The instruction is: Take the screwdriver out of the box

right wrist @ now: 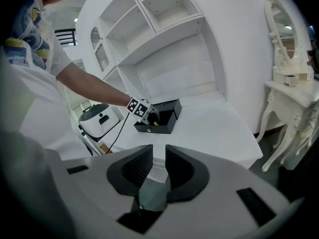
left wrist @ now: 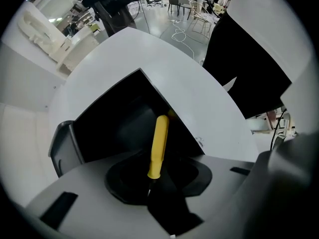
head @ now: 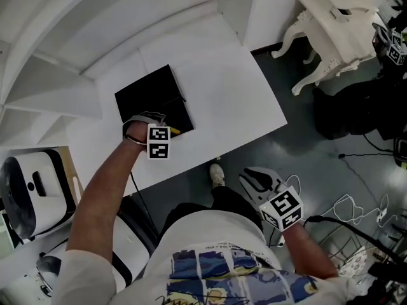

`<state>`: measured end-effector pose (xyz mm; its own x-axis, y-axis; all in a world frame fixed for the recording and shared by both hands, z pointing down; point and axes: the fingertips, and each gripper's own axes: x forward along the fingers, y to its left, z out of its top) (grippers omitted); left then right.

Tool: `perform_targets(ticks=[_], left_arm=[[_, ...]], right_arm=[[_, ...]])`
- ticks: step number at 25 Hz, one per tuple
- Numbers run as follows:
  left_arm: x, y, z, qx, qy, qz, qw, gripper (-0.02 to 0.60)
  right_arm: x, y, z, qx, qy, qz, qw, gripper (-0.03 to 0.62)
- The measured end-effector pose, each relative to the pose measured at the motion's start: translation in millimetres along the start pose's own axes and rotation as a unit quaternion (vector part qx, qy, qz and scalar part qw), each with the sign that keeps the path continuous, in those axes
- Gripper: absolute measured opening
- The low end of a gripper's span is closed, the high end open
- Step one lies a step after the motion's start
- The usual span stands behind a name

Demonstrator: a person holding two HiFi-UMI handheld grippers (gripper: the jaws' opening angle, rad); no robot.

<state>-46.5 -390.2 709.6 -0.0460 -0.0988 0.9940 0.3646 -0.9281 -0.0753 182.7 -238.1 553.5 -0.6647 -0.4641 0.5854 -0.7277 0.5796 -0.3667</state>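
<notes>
Fingers of left gripper (left wrist: pixel 152 182) pinch one screwdriver (left wrist: pixel 159 143) at one box (left wrist: pixel 112 121); right gripper's (right wrist: pixel 158 169) apart

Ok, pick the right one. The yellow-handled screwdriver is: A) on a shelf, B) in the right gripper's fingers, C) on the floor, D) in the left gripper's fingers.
D: the left gripper has its fingers shut on the screwdriver at the black box, while the right gripper holds nothing.

Bare surface (head: pixel 238 97) lay open right of the box (head: pixel 149 94); white shelves (head: pixel 54 88) closed off the room beyond it.
</notes>
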Motion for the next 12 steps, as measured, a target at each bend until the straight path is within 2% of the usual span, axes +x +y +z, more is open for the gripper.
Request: perform_targets(ticks=[7, 12], left_arm=[[5.0, -2.8, -1.2, 0.006, 0.007, -0.021, 0.9997, 0.088], [2.5, -4.4, -0.6, -0.008, 0.000, -0.021, 0.9997, 0.086]], right_arm=[[-4.0, -11.3, -3.7, 0.014, -0.001, -0.010, 1.000, 0.092], [-1.1, -12.3, -0.7, 0.014, -0.002, -0.007, 1.000, 0.092]])
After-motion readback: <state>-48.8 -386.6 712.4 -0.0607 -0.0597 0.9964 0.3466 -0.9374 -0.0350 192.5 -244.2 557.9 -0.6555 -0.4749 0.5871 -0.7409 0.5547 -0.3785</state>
